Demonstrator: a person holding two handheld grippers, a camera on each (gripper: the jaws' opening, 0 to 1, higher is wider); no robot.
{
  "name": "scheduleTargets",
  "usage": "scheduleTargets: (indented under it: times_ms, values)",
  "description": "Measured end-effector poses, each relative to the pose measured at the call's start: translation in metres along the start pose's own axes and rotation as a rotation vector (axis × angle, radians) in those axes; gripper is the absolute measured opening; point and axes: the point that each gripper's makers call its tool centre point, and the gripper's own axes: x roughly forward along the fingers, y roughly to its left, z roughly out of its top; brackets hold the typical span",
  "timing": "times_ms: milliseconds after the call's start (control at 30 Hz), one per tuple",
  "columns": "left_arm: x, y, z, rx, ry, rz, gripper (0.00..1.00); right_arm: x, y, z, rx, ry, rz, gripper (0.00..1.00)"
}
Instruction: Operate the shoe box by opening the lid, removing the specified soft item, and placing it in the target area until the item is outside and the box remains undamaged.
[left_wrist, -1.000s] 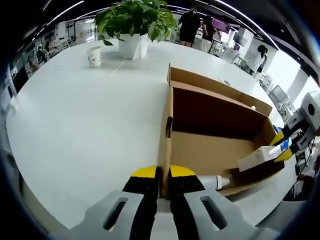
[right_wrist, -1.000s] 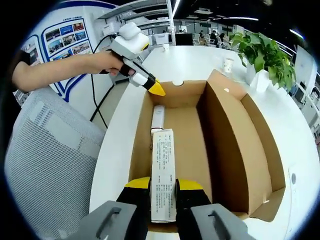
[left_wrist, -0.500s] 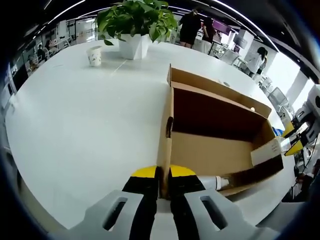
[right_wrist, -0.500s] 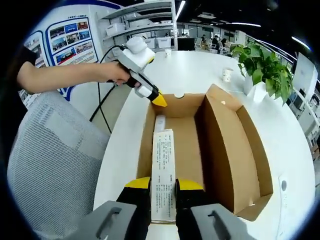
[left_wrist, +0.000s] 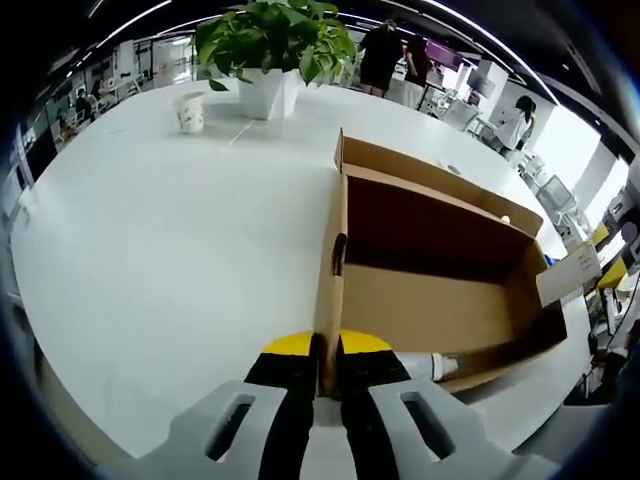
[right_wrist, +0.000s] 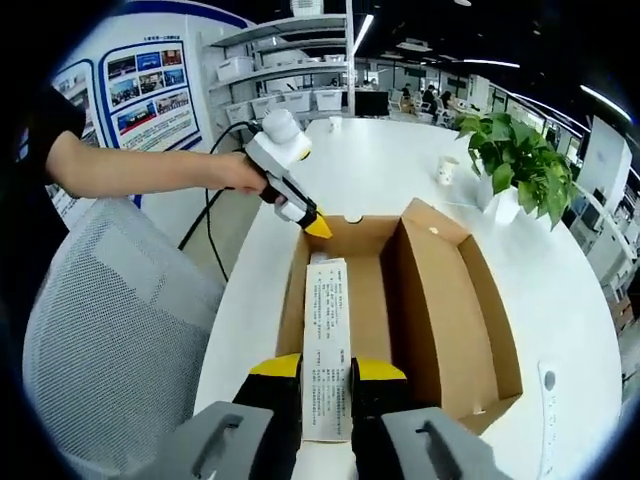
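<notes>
One shoe box (right_wrist: 400, 300) open; left jaws pinch its wall, right jaws grip one carton (right_wrist: 328, 345).

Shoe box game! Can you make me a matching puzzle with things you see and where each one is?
Things:
1. white carton
2. tube
3. paper cup
4. box wall

Places:
A. lying in the shoe box
B. standing near the potted plant
C. pinched by the left gripper
D. held by the right gripper

Pairs: 1-D, 2-A, 3-B, 4-C
</notes>
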Motion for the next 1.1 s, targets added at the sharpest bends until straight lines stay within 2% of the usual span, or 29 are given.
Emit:
scheduleTargets:
  times_ms: [700,1100]
  values:
    - [0.000,-0.004,-0.001,0.010,-0.005,0.008,0.05,-0.042,-0.010,0.001,-0.035,-0.010,-0.044,0.14]
    - [0.001,-0.003,-0.002,0.027,0.000,0.020,0.04,-0.065,-0.017,-0.004,-0.037,-0.019,-0.066,0.14]
